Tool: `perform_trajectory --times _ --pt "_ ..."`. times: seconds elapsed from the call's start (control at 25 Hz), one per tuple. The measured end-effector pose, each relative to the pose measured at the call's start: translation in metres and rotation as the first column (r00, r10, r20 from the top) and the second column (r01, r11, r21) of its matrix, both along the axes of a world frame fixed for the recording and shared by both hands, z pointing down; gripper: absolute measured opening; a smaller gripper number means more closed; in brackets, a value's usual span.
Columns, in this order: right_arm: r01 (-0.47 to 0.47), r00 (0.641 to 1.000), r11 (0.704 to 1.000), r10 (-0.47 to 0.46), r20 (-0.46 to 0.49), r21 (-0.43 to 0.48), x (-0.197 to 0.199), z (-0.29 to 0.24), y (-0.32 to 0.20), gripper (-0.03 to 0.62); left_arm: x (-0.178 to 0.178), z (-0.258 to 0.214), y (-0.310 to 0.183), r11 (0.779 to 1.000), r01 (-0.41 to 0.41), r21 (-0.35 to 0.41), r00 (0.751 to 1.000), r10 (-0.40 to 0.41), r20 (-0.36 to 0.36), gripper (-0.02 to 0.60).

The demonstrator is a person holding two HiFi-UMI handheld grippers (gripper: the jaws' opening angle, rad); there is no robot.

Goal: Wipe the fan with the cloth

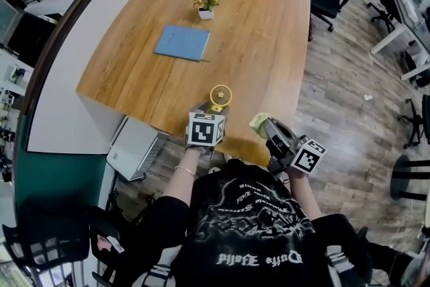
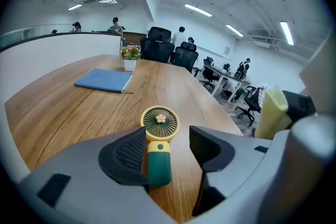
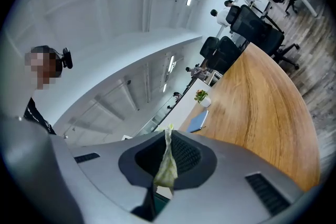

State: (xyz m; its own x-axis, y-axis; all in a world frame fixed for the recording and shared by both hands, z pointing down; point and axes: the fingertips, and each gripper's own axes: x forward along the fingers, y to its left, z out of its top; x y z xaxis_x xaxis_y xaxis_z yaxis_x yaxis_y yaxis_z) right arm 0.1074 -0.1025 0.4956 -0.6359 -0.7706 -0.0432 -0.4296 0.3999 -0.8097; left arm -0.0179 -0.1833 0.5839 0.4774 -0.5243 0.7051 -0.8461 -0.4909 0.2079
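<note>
"Wooden table (image 1: 134, 64), big and mostly bare. What is on it?"

"A blue notebook (image 1: 182, 42) towards the far side and a small potted plant (image 1: 206, 5) beyond it, both well apart from the work. The action is at the near edge, where the person holds both tools."

"How do the claws stand?"

"The left gripper (image 2: 168, 141) is spread wide and angled down at the tabletop. The right gripper (image 3: 169, 157) is pressed together on the cloth, held off to the right of the fan and above the table edge."

"And the fan itself?"

"The fan (image 2: 160, 123) seems to lie on the wood near the front edge, yellow head pointing away. Its green handle sits between the left jaws, close against the left one, while the other jaw stands clear. Nothing is clamping it."

"So what could go wrong?"

"If the wipe starts now, I'd expect the loose fan to skid or spin under the push, and it has little table behind it. The left claw should close on the handle first."

"And the cloth (image 3: 167, 168)?"

"Only a thin yellow-green fold shows between the pads. A hard drag over the grille might tug it free"
</note>
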Motion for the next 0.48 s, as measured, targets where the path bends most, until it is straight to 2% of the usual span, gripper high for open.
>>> perform_trajectory --times 0.16,0.28,0.36,0.48 --pt "-0.001 0.996 1.000 0.003 -0.091 0.027 -0.005 -0.002 -0.004 0.025 -0.005 -0.012 0.014 0.999 -0.040 0.029 0.999 0.041 -0.024 0.268" --pt "-0.007 0.985 0.999 0.015 -0.169 0.053 -0.013 -0.004 -0.006 0.025 -0.016 -0.023 0.022 0.998 -0.023 0.061 0.998 0.027 -0.062 0.268" --pt "-0.012 0.977 0.998 0.026 -0.213 0.066 -0.016 -0.005 -0.006 0.025 -0.021 -0.034 0.027 0.995 0.004 0.100 0.993 0.008 -0.118 0.268" --pt "0.010 0.961 0.997 0.011 -0.276 0.074 -0.020 -0.001 -0.003 0.025 -0.026 -0.053 0.036 0.984 0.063 0.166 0.972 -0.023 -0.235 0.267"
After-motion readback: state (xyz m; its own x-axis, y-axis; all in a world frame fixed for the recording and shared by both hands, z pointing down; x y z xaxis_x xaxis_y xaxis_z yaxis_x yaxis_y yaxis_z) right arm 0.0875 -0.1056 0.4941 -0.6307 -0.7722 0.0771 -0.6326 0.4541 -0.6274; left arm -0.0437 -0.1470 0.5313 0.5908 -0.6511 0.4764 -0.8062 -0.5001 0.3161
